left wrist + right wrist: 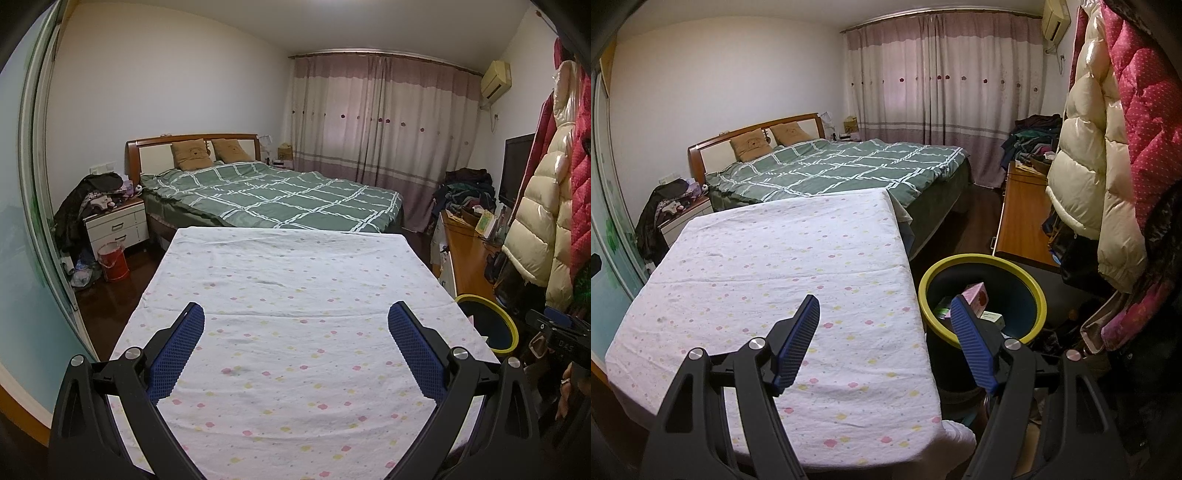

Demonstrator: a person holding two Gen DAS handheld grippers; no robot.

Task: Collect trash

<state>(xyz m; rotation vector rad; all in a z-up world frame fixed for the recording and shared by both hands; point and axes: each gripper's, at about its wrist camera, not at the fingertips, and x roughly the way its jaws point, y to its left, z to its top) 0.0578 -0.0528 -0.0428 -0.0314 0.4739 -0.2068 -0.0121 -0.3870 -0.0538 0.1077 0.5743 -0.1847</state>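
Note:
A table with a white flower-print cloth [280,332] [783,258] fills the foreground of both views. A dark bin with a yellow rim [982,295] stands at the table's right side; it also shows in the left wrist view [487,321]. Inside lie a pink carton [977,297] and a green-white box [991,318]. My left gripper [295,314] is open and empty above the cloth. My right gripper [884,306] is open and empty over the table's right edge, its right finger in front of the bin.
A bed with a green checked quilt [273,195] lies beyond the table. A white nightstand [116,225] and a red bucket [112,260] are at the left. A wooden desk [1021,221] and hanging coats [1108,147] are at the right.

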